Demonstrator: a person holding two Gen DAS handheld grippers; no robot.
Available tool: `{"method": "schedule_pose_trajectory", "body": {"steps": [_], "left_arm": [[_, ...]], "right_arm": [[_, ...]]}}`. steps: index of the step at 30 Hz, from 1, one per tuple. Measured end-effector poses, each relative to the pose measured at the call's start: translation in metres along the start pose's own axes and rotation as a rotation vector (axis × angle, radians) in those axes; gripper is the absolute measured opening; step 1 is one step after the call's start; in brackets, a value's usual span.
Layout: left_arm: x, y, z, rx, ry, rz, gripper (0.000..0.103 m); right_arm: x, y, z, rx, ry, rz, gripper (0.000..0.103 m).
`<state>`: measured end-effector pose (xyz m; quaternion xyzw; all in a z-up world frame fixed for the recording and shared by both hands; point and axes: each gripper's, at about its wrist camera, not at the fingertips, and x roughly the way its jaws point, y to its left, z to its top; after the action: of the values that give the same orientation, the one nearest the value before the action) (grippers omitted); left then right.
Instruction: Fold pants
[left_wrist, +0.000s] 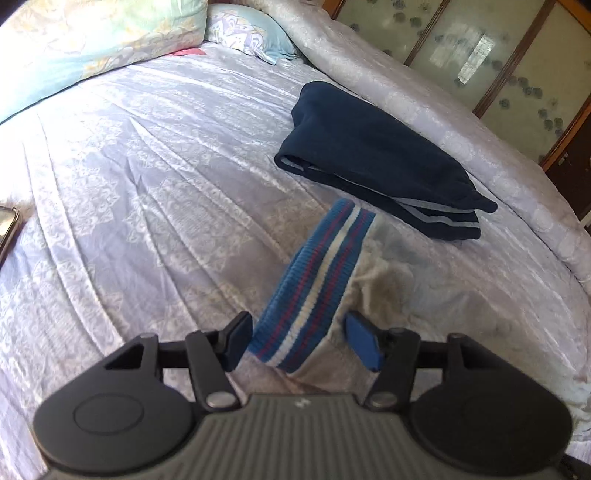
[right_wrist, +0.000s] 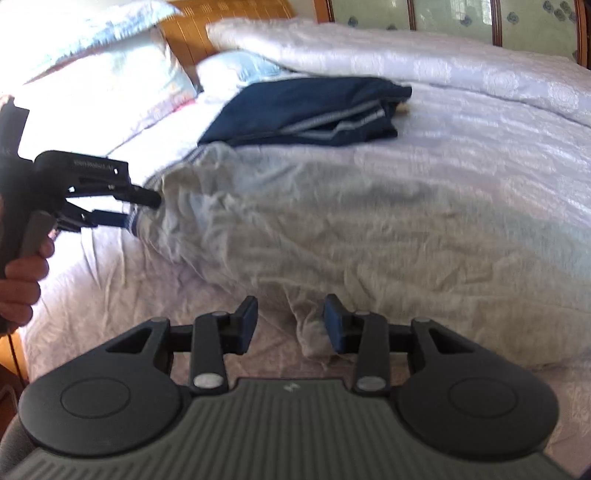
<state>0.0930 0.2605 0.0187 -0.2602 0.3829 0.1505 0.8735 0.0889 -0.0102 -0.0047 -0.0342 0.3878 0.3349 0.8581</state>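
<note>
The pale grey, crumpled cotton pants (right_wrist: 332, 229) are being seen spread across the centre of the right wrist view, lying on the bed covered with a glossy lilac patterned bedspread (left_wrist: 129, 184). Their ribbed waistband, striped in blue, red and white (left_wrist: 314, 291), is being shown in the lower centre of the left wrist view, standing up between the two fingers of the left hand-held gripper (left_wrist: 301, 341); the fingers are being held fairly wide, one on each side of the band, and no pinch on the cloth is being shown. In the right wrist view the same gripper (right_wrist: 142, 210) is being seen at the left edge of the frame, its fingers set above and below the waistband corner. The right hand-held gripper (right_wrist: 290, 325) is being held open at the lower centre, a fold of the grey pants' near edge lying between its fingers without being clamped. A folded pair of navy trousers with pale grey side stripes (left_wrist: 373, 162) is being seen resting on the bed towards the upper right, just beside a rolled lilac quilt (left_wrist: 443, 110).
</note>
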Motion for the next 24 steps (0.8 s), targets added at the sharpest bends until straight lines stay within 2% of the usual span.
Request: {"method": "schedule_pose_trajectory", "body": {"steps": [2,3,4,7,9,11,13,14,16,17,18,19,22,24], "left_arm": [[0.006,-0.002,0.000,0.020,0.002,0.029,0.044],[0.009,-0.004,0.000,0.038,0.001,0.046,0.044],[0.013,-0.007,-0.002,0.060,-0.009,0.064,0.044],[0.014,-0.017,-0.003,0.087,-0.018,0.101,0.046],[0.009,-0.013,-0.002,0.060,-0.009,0.099,0.057],[-0.009,-0.001,-0.003,-0.007,-0.004,0.069,0.063],[-0.032,0.009,-0.005,-0.062,-0.024,0.049,0.062],[-0.043,0.015,-0.006,-0.091,-0.034,0.039,0.063],[-0.057,0.027,-0.008,-0.168,-0.023,-0.052,0.067],[-0.058,0.030,-0.010,-0.200,0.001,-0.104,0.075],[-0.054,0.031,-0.012,-0.226,0.031,-0.150,0.080],[-0.047,0.030,-0.015,-0.250,0.065,-0.190,0.081],[-0.018,0.028,-0.022,-0.319,0.153,-0.240,0.081],[0.004,0.030,-0.025,-0.369,0.193,-0.264,0.081]], "right_arm": [[0.005,-0.001,-0.005,0.012,0.018,-0.004,0.038],[0.005,0.000,-0.006,-0.001,0.020,-0.020,0.028],[0.006,-0.001,-0.006,-0.011,0.026,-0.035,0.022],[0.008,-0.018,-0.002,0.057,0.041,0.013,0.020],[0.004,-0.023,-0.001,0.090,0.042,0.034,0.020],[-0.009,-0.029,-0.001,0.176,0.022,0.056,0.024],[-0.028,-0.043,-0.006,0.316,-0.007,0.129,0.035],[-0.037,-0.050,-0.009,0.383,-0.013,0.162,0.036],[-0.052,-0.066,-0.021,0.518,-0.021,0.207,0.039],[-0.059,-0.075,-0.030,0.595,-0.022,0.226,0.041],[-0.064,-0.084,-0.040,0.673,-0.019,0.239,0.045],[-0.066,-0.091,-0.049,0.745,-0.016,0.246,0.048],[-0.061,-0.110,-0.072,0.966,0.000,0.262,0.051],[-0.056,-0.116,-0.078,1.067,0.008,0.253,0.051]]}}
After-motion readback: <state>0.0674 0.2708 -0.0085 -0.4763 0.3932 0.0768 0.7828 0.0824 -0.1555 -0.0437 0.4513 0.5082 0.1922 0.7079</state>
